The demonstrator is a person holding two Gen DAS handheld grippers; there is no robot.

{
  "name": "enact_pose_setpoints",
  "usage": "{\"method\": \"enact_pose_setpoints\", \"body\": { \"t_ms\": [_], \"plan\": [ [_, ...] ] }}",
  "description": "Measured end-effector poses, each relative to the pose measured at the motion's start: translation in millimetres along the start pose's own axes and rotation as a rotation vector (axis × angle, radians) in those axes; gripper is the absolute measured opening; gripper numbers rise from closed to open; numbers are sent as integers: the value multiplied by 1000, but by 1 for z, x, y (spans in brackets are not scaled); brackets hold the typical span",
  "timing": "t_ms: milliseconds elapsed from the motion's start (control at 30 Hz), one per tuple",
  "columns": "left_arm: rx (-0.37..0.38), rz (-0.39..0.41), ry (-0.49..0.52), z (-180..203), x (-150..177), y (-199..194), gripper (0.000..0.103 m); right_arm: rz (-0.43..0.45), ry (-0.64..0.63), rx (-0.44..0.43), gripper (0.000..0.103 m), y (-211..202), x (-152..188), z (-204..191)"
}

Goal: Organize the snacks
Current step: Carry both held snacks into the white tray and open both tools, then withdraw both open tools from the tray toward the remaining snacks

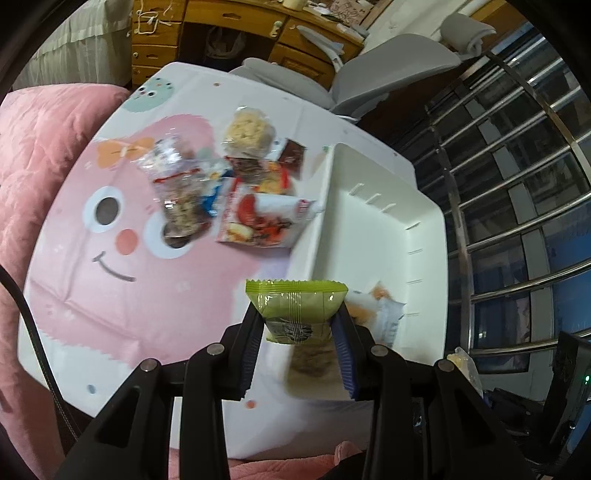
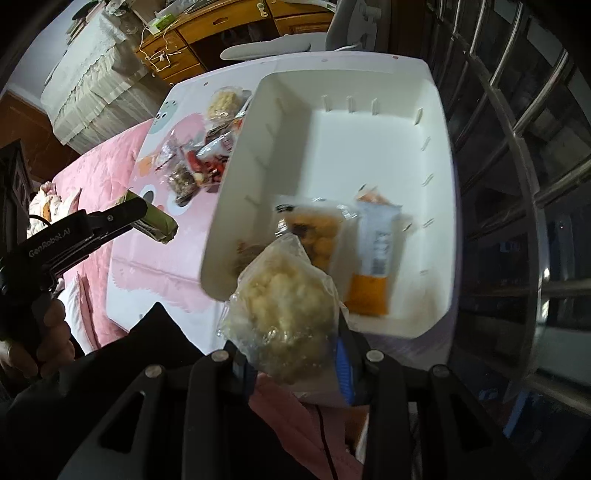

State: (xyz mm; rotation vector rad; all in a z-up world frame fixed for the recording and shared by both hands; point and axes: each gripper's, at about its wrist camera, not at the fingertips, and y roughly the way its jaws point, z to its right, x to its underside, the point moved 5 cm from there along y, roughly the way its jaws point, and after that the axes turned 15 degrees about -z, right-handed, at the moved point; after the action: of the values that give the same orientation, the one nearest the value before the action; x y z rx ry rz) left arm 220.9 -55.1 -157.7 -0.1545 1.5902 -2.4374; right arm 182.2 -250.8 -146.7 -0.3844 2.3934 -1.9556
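Note:
My left gripper (image 1: 300, 325) is shut on a green snack packet (image 1: 297, 308), held above the table beside the near left wall of the white bin (image 1: 417, 236). In the right wrist view the left gripper (image 2: 159, 225) shows at the left with that green packet (image 2: 157, 221). My right gripper (image 2: 291, 354) is shut on a clear bag of pale puffed snack (image 2: 284, 314), over the bin's (image 2: 439, 184) near corner. Inside the bin lie an orange snack bag (image 2: 317, 232) and an orange-and-white packet (image 2: 375, 258). A pile of loose snacks (image 1: 236, 184) lies on the table.
The white table has a pink cartoon-face print (image 1: 110, 236). A pink quilt (image 1: 33, 155) lies to its left. A grey chair (image 1: 388, 70) and a wooden desk (image 1: 229, 29) stand behind. Metal window bars (image 1: 517, 184) run along the right. A person's hand (image 2: 44, 332) holds the left gripper.

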Motion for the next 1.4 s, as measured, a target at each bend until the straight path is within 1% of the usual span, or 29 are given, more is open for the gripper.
{"method": "enact_pose_setpoints", "body": {
  "t_ms": [233,367,433,467,500,533,567,600,667,833,1000,1233,1400],
  "plan": [
    [34,8,66,52,4,20,36,2,-40,28,34,-11,-11,36],
    [47,22,94,74,3,25,37,-3,-54,38,35,-13,-13,53],
    [35,23,105,84,4,28,52,0,-55,26,35,-13,-14,60],
    [32,27,108,88,4,29,65,-1,-46,13,36,-13,-14,65],
    [30,30,109,90,4,29,69,-5,-38,6,40,-12,-15,69],
    [26,35,110,93,4,29,69,-11,-30,0,43,-11,-16,73],
    [19,39,106,95,4,30,70,-16,-20,-2,48,-11,-17,79],
    [13,40,100,95,4,30,74,-15,-13,-2,50,-11,-17,82],
    [3,46,82,94,3,29,76,-12,-3,-12,51,-12,-17,88],
    [-20,55,67,90,5,25,76,-20,15,-37,51,-10,-18,96],
    [-41,65,51,79,11,19,76,-34,20,-68,51,-5,-18,93],
    [-95,60,-10,40,24,6,76,-69,18,-89,51,12,-14,76],
    [-128,41,-27,11,37,-1,76,-98,8,-102,51,28,-7,56]
  ]
}}
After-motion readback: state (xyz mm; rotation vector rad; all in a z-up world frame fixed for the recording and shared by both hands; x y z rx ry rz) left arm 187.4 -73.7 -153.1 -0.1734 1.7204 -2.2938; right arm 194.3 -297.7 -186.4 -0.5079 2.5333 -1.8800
